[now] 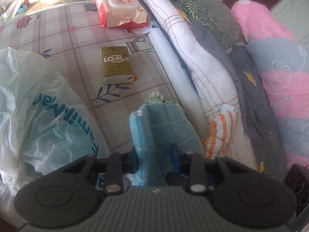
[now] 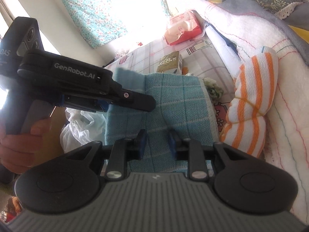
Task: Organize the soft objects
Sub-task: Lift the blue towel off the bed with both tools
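Both grippers hold the same blue towel (image 1: 154, 127) over the bed (image 1: 73, 38). The left gripper (image 1: 154, 154) points forward and slightly down along the bed, its fingers (image 1: 174, 155) closed part-way on a bunched fold of the towel, which rises between them and spreads ahead of the tips. Seen from the right wrist, the left gripper (image 2: 143, 102) comes in from the left side, held level in a bare hand (image 2: 17, 141), with its tip pressed on the towel's upper left part. The right gripper (image 2: 157, 141) points forward and up, its fingers (image 2: 142, 141) narrowed on a ridge of the towel (image 2: 173, 96) that stands between them; the cloth hangs stretched between the two grips. Just right of the right fingers lies an orange-striped cloth (image 2: 251, 104), resting against a white blanket (image 2: 289, 125) that runs along the bed's far side. Ahead of the left fingers a gold tissue pack (image 1: 115, 63) lies flat on the checked sheet, and farther ahead sits a red wipes pack (image 1: 121, 9). Left of the left fingers a plastic bag (image 1: 34, 104) is crumpled on the bed. Right of the white blanket are a grey blanket (image 1: 251, 89) and a pink quilt (image 1: 280, 77).
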The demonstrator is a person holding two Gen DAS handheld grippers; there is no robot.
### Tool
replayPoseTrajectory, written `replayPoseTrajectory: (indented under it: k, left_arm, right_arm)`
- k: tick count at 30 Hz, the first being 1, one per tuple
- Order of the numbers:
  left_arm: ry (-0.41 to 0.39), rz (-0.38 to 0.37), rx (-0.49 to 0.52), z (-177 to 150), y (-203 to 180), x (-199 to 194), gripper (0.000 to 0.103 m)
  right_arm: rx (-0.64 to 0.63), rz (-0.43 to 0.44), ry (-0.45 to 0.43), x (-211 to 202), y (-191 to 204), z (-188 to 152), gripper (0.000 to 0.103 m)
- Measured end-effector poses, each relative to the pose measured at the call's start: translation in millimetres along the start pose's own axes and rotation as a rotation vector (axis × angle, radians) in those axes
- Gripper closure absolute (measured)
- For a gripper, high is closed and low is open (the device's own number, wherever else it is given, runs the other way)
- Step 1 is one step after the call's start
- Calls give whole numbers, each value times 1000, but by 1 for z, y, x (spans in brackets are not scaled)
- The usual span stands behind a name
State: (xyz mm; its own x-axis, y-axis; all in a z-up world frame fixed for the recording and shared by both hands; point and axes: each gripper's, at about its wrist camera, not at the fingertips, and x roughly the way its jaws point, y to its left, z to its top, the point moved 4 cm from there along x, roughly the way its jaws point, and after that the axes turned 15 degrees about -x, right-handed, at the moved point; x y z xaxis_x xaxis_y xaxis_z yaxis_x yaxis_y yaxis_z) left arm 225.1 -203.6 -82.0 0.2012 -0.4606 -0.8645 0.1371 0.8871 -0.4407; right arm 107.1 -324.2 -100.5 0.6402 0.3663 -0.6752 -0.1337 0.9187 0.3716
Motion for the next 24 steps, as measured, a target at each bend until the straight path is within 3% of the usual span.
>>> replayPoseTrajectory:
  k: [7, 15, 19, 24]
  left_arm:
    - [16, 10, -37, 3, 15, 3, 83]
    - [20, 18, -31, 5, 21, 0, 87]
    - [29, 12, -46, 6, 26, -1, 87]
    - [30, 4, -64, 6, 29, -1, 87]
  right_arm:
    - [63, -33, -65, -21, -29, 19, 55]
    - [205, 57, 23, 6, -56, 35, 43]
    - [222, 97, 61, 16, -53, 42, 35]
    - [219, 106, 142, 24, -46, 47, 33]
